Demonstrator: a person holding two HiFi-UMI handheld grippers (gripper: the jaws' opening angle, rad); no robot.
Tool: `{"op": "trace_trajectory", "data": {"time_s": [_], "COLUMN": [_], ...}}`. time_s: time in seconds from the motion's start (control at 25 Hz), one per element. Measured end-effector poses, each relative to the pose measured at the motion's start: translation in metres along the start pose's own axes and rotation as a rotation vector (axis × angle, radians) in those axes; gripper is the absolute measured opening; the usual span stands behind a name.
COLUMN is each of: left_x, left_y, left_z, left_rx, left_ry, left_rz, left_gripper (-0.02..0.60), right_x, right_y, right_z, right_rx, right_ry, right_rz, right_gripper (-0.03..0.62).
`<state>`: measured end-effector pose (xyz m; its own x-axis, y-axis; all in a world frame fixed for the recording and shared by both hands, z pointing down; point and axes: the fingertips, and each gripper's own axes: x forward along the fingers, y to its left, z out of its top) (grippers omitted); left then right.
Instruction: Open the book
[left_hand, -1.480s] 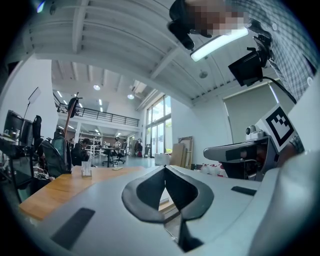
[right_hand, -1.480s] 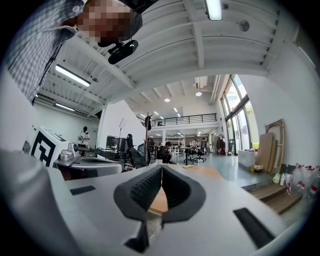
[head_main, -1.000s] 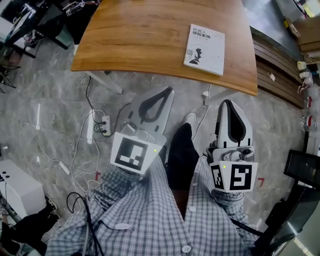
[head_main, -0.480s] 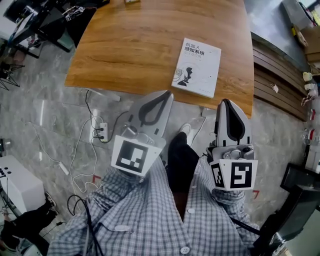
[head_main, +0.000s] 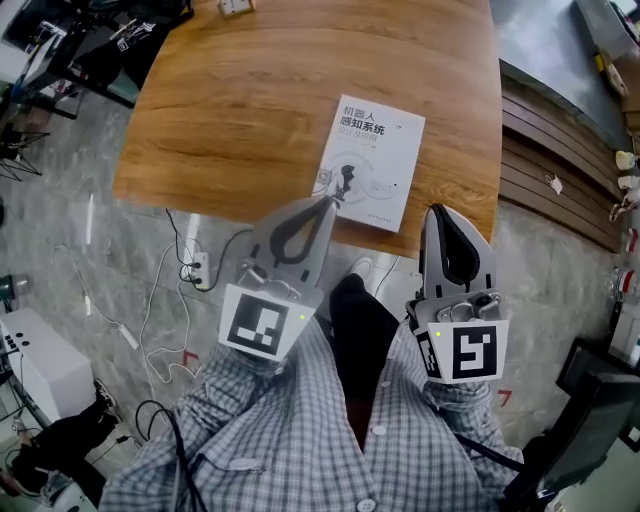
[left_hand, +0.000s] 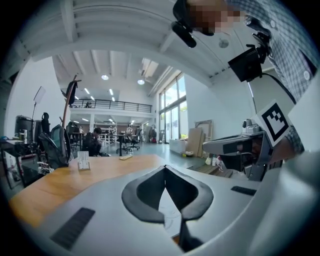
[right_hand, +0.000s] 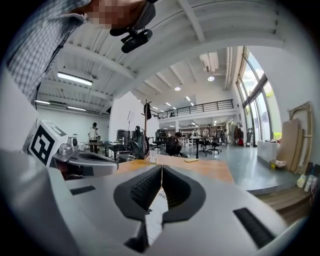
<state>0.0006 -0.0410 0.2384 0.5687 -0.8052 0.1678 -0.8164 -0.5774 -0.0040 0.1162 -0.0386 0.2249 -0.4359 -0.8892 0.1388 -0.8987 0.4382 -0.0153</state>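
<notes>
Wooden counter (head_main: 230, 110), warm grain, rounded near edge; one white book (head_main: 372, 162) lies flat and closed on it, just ahead of the left gripper (head_main: 329, 204) and ahead-left of the right gripper (head_main: 437, 212); small pale object (head_main: 236, 6) at the far edge, well beyond the left gripper, too small to identify.
</notes>
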Motion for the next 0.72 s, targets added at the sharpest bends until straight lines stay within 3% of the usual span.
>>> {"op": "trace_trajectory", "data": {"time_s": [0.36, 0.72], "left_x": [0.036, 0.053], "left_y": [-0.003, 0.004], "left_z": [-0.053, -0.112], "left_rx": [-0.016, 0.015], "left_ry": [0.127, 0.247], "left_rz": [0.007, -0.029], "left_gripper": [0.009, 0.009], "right_x": [0.022, 0.044], "right_y": [-0.029, -0.052], "right_z": [-0.058, -0.144], "right_rx": [0.022, 0.207], "right_ry": [0.140, 0.304], "right_rz": [0.060, -0.046], "right_gripper": [0.020, 0.020]}}
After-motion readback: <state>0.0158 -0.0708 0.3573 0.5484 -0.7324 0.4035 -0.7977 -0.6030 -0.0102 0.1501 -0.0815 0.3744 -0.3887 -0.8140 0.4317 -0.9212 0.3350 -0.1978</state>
